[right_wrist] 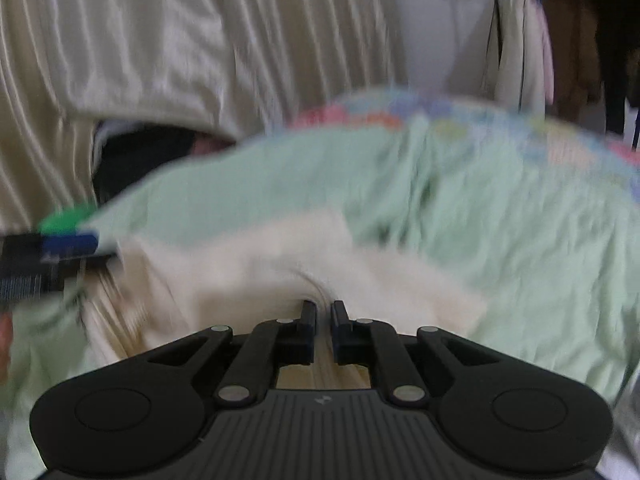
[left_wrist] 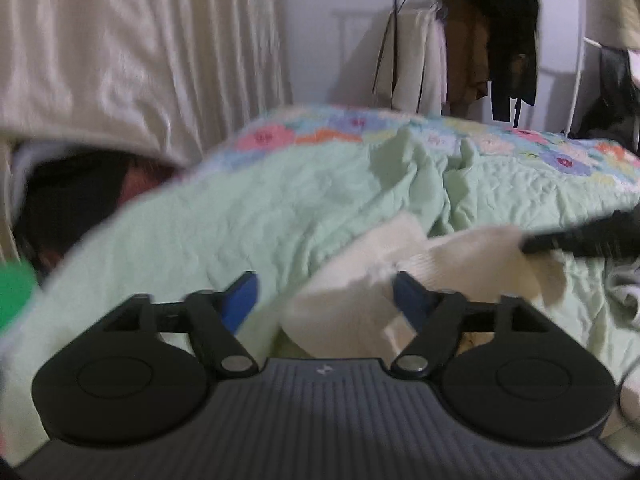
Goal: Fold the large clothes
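Observation:
A cream knitted garment [left_wrist: 360, 280] lies bunched on a pale green quilt [left_wrist: 240, 208] on the bed. My left gripper [left_wrist: 324, 292] is open, its blue-padded fingers [left_wrist: 240, 296] wide apart, with part of the garment between them. My right gripper [right_wrist: 323, 312] is shut on a fold of the cream garment [right_wrist: 280, 264], which puckers at the fingertips. The right gripper also shows in the left wrist view [left_wrist: 580, 236] at the right edge of the garment. The left gripper shows at the left of the right wrist view [right_wrist: 60, 256]. Both views are blurred.
The quilt has a flowered border [left_wrist: 360, 128] at the far edge. Cream curtains [left_wrist: 120, 48] hang at the left. A clothes rack with dark and light coats [left_wrist: 480, 40] stands behind the bed. Grey cloth [left_wrist: 624, 292] lies at the right.

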The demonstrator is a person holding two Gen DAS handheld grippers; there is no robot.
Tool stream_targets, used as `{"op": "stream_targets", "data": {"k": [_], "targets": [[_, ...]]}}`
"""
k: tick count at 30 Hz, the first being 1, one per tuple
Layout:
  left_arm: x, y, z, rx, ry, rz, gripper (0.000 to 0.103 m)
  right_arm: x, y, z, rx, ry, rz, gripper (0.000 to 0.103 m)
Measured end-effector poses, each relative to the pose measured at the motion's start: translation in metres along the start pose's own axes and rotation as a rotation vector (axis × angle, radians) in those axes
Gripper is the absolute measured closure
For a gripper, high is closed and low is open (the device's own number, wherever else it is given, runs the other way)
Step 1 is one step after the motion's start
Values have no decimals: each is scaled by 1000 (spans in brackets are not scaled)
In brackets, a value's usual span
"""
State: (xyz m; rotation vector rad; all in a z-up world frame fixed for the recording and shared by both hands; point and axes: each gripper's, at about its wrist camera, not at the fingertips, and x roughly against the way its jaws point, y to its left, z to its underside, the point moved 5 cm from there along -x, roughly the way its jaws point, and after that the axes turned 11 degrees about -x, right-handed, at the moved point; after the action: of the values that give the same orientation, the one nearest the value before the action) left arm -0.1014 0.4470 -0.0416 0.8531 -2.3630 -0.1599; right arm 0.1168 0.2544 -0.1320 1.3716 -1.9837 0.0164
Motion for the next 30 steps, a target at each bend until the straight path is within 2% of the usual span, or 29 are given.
{"op": "stream_targets", "data": {"k": [3, 5, 10, 12, 14, 16, 17, 18, 19, 20, 21, 22, 23, 25, 26, 27, 29, 30], "targets": [[12, -8, -9, -92, -71, -87, 0, -1, 21, -25, 21, -47, -53, 95], [12, -14, -11, -123, -92, -91, 0, -1, 38, -37, 45, -62, -100, 95], [1, -38, -16, -207, -104, -66, 0, 10, 71, -52, 118, -57, -184, 95], [-5, -44, -23, -195, -115, -81, 0, 18, 83, -52, 140, -23, -228, 95], [-8, -51, -30, -164, -155, -23, 0, 23, 92, -50, 163, 1, -257, 95], [-9, -65, -35, -198, -205, 23, 0, 28, 99, -47, 183, 19, -279, 95], [-10, -69, -34, -214, -206, 15, 5, 32, 104, -46, 197, 35, -316, 98], [-15, -77, -35, -239, -190, -2, 34, 34, 107, -47, 192, 43, -349, 99], [-24, -76, -36, -194, -136, 25, 61, 37, 110, -47, 187, 53, -383, 99], [-33, -75, -36, -143, -82, 54, 93, 40, 111, -47, 174, 75, -433, 99], [-44, -67, -34, -40, -23, 94, 95, 42, 109, -48, 159, 70, -426, 100], [-48, -64, -33, -10, -9, 100, 95, 43, 107, -49, 143, 63, -417, 100], [-59, -53, -29, 87, 35, 115, 95, 44, 97, -51, 105, 47, -390, 98], [-69, -37, -21, 169, 56, 126, 95, 43, 76, -51, 31, 32, -338, 80], [-71, -31, -17, 174, 58, 119, 95, 42, 65, -49, -5, 34, -310, 62], [-72, -26, -13, 184, 60, 117, 95, 39, 51, -41, -14, 47, -242, 44], [-73, -17, -8, 223, 56, 123, 95, 29, 28, -24, -4, 86, -91, 27], [-75, -13, -6, 257, 55, 140, 95, 22, 16, -17, -44, 112, -48, 26]]}}
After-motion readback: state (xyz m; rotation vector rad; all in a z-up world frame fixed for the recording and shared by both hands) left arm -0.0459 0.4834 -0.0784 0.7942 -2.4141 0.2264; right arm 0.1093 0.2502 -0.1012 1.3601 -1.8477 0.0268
